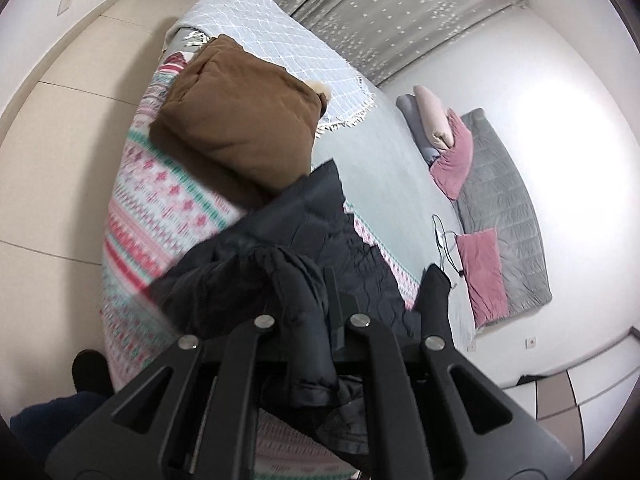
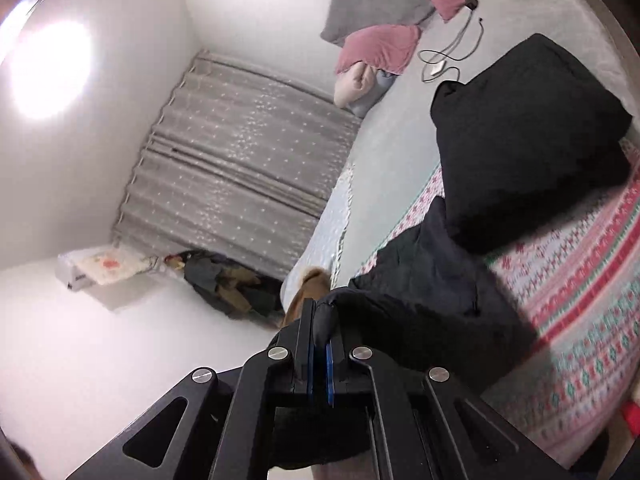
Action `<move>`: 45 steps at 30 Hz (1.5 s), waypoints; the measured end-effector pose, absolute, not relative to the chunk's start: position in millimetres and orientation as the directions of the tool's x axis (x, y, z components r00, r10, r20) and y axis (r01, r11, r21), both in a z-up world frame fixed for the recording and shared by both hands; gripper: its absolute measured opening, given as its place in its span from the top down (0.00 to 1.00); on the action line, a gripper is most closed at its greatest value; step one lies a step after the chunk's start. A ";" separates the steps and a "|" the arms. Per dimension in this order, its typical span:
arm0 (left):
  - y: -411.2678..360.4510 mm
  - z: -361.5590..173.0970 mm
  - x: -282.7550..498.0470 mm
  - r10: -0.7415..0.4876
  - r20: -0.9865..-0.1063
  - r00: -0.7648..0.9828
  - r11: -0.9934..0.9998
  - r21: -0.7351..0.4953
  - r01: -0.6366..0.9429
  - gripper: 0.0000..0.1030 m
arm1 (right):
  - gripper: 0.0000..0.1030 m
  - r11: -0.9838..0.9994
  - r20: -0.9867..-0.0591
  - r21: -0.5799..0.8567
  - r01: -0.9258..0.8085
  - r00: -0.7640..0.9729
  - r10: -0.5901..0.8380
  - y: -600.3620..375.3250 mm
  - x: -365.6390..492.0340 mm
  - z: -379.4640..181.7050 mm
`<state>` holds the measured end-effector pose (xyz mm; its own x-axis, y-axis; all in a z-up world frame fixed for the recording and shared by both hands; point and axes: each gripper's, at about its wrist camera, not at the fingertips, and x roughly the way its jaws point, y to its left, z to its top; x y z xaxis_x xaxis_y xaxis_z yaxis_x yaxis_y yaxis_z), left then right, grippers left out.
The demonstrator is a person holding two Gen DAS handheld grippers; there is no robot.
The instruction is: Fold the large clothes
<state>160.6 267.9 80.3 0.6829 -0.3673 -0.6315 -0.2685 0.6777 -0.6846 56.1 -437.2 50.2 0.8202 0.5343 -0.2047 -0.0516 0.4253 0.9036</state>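
Over the patterned bedspread (image 1: 160,196), both hand-held grippers (image 2: 320,312) pinch the black jacket (image 2: 424,292).

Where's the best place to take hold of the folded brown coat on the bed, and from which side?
Take the brown coat at its thick folded edge nearest the black jacket, coming in low from the bed's foot. It lies flat as a puffy square, so a pinch from above would likely catch only the top layer. Both claws are shut on the black jacket.

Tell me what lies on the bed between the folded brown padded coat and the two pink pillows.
In the left wrist view, only bare pale grey sheet lies between the folded brown padded coat and the pink pillows.
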 end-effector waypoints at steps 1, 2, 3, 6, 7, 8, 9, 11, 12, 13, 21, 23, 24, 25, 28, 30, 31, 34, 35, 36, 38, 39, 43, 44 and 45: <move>265.7 80.3 175.0 -0.361 -0.639 0.679 0.680 -0.679 -0.277 0.91 | 0.97 0.421 -0.214 0.907 -0.033 0.824 0.525 -439.1 69.6 49.2; 262.7 79.6 188.9 -0.356 -0.648 0.674 0.682 -0.673 -0.287 0.91 | 0.97 0.422 -0.224 0.906 -0.018 0.827 0.516 -440.5 79.6 48.4; 260.2 78.5 203.8 -0.352 -0.657 0.666 0.687 -0.665 -0.293 0.91 | 0.97 0.423 -0.237 0.906 0.001 0.829 0.506 -442.0 92.5 47.0; 256.2 66.4 248.4 -0.327 -0.692 0.643 0.689 -0.640 -0.339 0.91 | 0.97 0.416 -0.289 0.907 0.072 0.825 0.487 -446.0 137.9 38.7; 252.8 60.6 263.6 -0.319 -0.705 0.634 0.699 -0.626 -0.345 0.91 | 0.97 0.426 -0.313 0.900 0.096 0.821 0.478 -447.1 152.5 36.4; 249.0 55.3 277.3 -0.307 -0.721 0.621 0.712 -0.607 -0.353 0.91 | 0.97 0.432 -0.331 0.895 0.114 0.819 0.469 -447.9 162.7 34.4; 244.4 48.3 292.6 -0.287 -0.743 0.604 0.731 -0.577 -0.363 0.90 | 0.97 0.438 -0.362 0.887 0.147 0.811 0.460 -448.6 180.1 29.4; 239.5 37.9 310.6 -0.269 -0.763 0.588 0.743 -0.553 -0.378 0.89 | 0.97 0.454 -0.404 0.871 0.186 0.798 0.447 -449.8 201.7 21.5; 238.2 32.0 318.6 -0.264 -0.771 0.580 0.744 -0.545 -0.386 0.87 | 0.97 0.459 -0.427 0.863 0.211 0.790 0.439 -450.8 213.2 14.6; 237.4 25.0 326.1 -0.266 -0.775 0.573 0.744 -0.543 -0.389 0.85 | 0.97 0.459 -0.451 0.856 0.239 0.780 0.435 -451.7 226.0 5.5; 254.8 -9.9 348.1 -0.397 -0.699 0.595 0.660 -0.668 -0.344 0.62 | 0.96 0.394 -0.536 0.837 0.379 0.713 0.452 -463.0 281.0 -63.7; 265.1 -13.9 350.3 -0.440 -0.673 0.595 0.605 -0.712 -0.357 0.61 | 0.95 0.386 -0.530 0.842 0.378 0.713 0.459 -464.3 283.4 -63.3; 271.6 -14.6 350.7 -0.465 -0.654 0.597 0.568 -0.737 -0.365 0.60 | 0.95 0.387 -0.530 0.841 0.377 0.717 0.452 -464.3 285.6 -62.7; 276.5 -13.4 350.5 -0.483 -0.632 0.606 0.541 -0.759 -0.362 0.60 | 0.94 0.397 -0.533 0.838 0.375 0.721 0.443 -464.1 287.8 -60.9; 286.1 -9.6 350.5 -0.531 -0.564 0.632 0.472 -0.817 -0.332 0.53 | 0.94 0.394 -0.531 0.838 0.378 0.730 0.430 -464.2 290.2 -60.4; 292.5 -6.2 346.6 -0.531 -0.532 0.660 0.445 -0.838 -0.317 0.50 | 0.93 0.365 -0.513 0.851 0.377 0.742 0.432 -466.0 285.9 -60.5; 298.2 -1.1 341.1 -0.496 -0.525 0.692 0.449 -0.837 -0.313 0.46 | 0.92 0.347 -0.499 0.861 0.373 0.751 0.432 -468.2 282.7 -60.7; 311.1 11.3 325.4 -0.411 -0.500 0.762 0.463 -0.835 -0.298 0.39 | 0.77 0.271 -0.441 0.894 0.357 0.808 0.391 -480.3 267.9 -58.0; 310.8 13.1 322.4 -0.403 -0.494 0.771 0.473 -0.833 -0.287 0.39 | 0.67 0.270 -0.438 0.894 0.357 0.824 0.360 -484.1 262.8 -55.4; 307.9 15.2 321.3 -0.406 -0.505 0.762 0.503 -0.819 -0.276 0.39 | 0.62 0.292 -0.451 0.883 0.368 0.837 0.309 -487.8 255.2 -49.1; 292.1 19.3 321.5 -0.420 -0.572 0.705 0.610 -0.753 -0.247 0.39 | 0.60 0.403 -0.508 0.830 0.387 0.822 0.258 -487.2 247.8 -33.3; 287.1 21.0 323.2 -0.420 -0.602 0.679 0.655 -0.719 -0.231 0.39 | 0.60 0.497 -0.547 0.786 0.368 0.790 0.279 -479.7 250.6 -23.2; 267.3 27.2 307.7 -0.327 -0.726 0.605 0.827 -0.529 -0.188 0.39 | 0.60 0.846 -0.682 0.533 0.023 0.604 0.412 -406.0 245.6 11.9; 265.5 29.7 301.9 -0.292 -0.737 0.609 0.850 -0.492 -0.189 0.39 | 0.60 0.871 -0.697 0.488 -0.054 0.577 0.426 -389.2 240.6 14.1; 263.6 32.4 295.8 -0.272 -0.739 0.616 0.864 -0.470 -0.182 0.39 | 0.60 0.882 -0.714 0.447 -0.148 0.535 0.452 -367.6 234.8 14.1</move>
